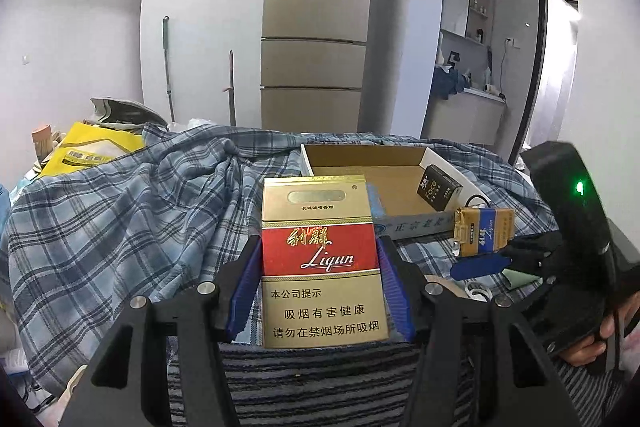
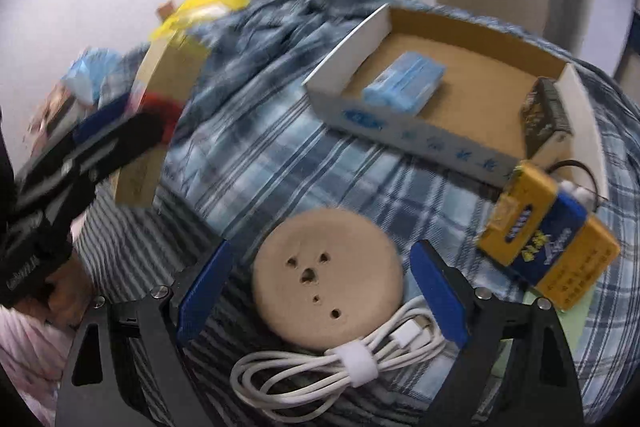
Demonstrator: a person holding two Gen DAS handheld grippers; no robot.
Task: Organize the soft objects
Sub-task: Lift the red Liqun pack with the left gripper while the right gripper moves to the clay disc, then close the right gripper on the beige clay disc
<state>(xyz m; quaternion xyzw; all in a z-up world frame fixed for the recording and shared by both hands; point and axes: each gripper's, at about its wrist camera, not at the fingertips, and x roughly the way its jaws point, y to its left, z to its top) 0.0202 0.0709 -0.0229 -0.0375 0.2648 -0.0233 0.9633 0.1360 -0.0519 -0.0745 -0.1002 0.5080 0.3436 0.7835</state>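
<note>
My left gripper [image 1: 318, 247] is shut on a red and gold Liqun cigarette pack [image 1: 320, 259], held upright above the plaid cloth; it shows blurred in the right wrist view [image 2: 160, 107]. A shallow cardboard tray [image 1: 360, 157] lies beyond it, holding a dark box [image 1: 438, 191] and a blue tissue pack [image 2: 404, 83]. My right gripper [image 2: 324, 267] is open above a round tan sponge disc [image 2: 326, 281], its fingers on either side. A coiled white cable [image 2: 320, 367] lies in front of the disc. A yellow and blue pack [image 2: 548, 247] lies to the right.
A blue plaid cloth [image 1: 120, 219] covers the table. A striped towel [image 1: 320, 379] lies near the front edge. A yellow bag [image 1: 88, 147] and clutter sit at the far left. A gold fridge [image 1: 316, 19] stands behind the table.
</note>
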